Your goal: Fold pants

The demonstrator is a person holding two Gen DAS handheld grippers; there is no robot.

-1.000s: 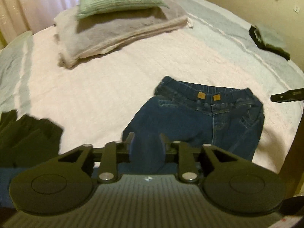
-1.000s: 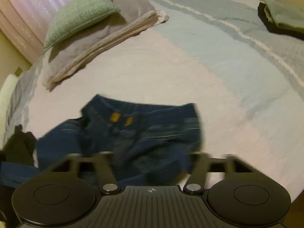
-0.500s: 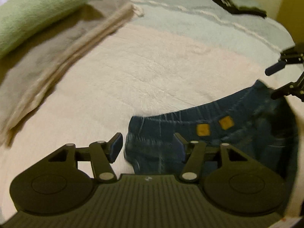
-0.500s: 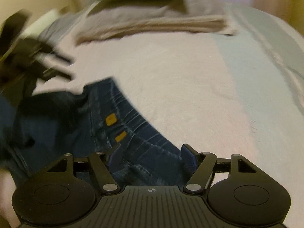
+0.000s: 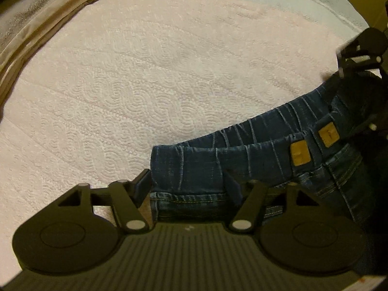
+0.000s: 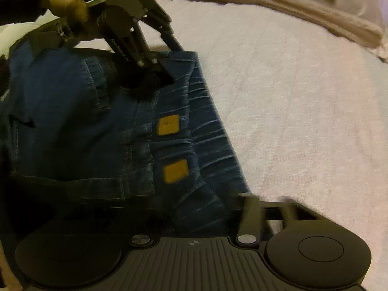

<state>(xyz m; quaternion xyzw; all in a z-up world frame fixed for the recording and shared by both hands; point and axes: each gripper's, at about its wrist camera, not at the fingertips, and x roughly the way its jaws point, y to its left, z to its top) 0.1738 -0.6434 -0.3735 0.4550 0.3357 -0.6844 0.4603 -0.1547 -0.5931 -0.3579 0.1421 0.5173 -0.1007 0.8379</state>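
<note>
Currently the pants (image 5: 254,162) lie flat on the bed (image 5: 145,84), waistband toward the pillows. Left gripper (image 5: 186,184) straddles one waistband corner, jaws apart, having just been opening. Right gripper (image 6: 201,215) has just been closing over the opposite corner; contact cannot be told

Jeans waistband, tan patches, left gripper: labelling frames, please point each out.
Jeans waistband (image 5: 194,167): left wrist view, gathered corner.
Tan patches (image 6: 167,125): right wrist view, upper patch's middle.
Left gripper (image 5: 186,186): left wrist view, between its fingertips.
</note>
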